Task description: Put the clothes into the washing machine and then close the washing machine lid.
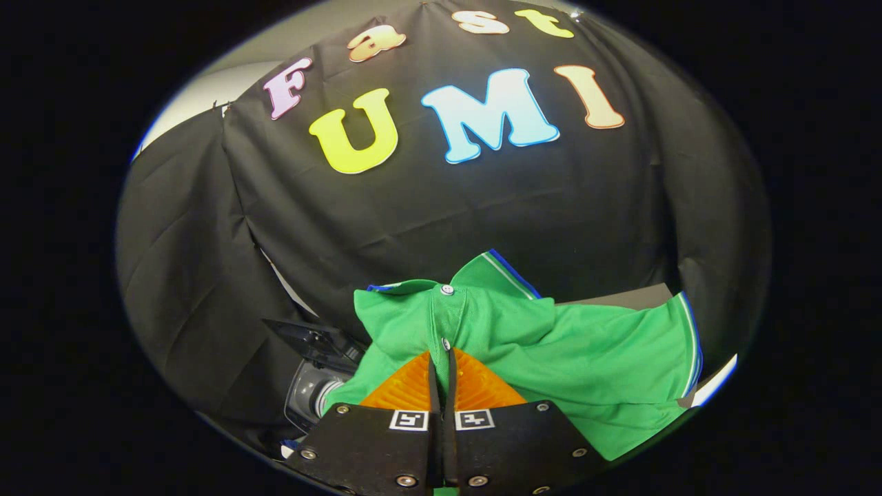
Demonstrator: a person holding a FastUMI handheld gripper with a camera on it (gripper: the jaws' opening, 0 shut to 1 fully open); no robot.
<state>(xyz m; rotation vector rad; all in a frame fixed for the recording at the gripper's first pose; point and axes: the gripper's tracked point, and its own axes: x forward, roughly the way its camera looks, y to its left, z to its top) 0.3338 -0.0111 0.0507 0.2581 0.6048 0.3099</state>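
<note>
A green polo shirt (572, 351) with white and blue trim on collar and sleeve hangs from my gripper (441, 355), lifted off the surface. Both fingers are pressed together on the button placket near the collar, with only a thin fold of cloth between them. The shirt spreads out ahead of the fingers and to their right, one sleeve reaching far right. Below and left of the shirt, a dark grey washing machine (313, 386) shows part of its raised lid and rounded body; the shirt hides the rest of it.
Black cloth walls close in behind and on the left. A strip of pale surface (613, 296) shows beyond the shirt at the wall's foot.
</note>
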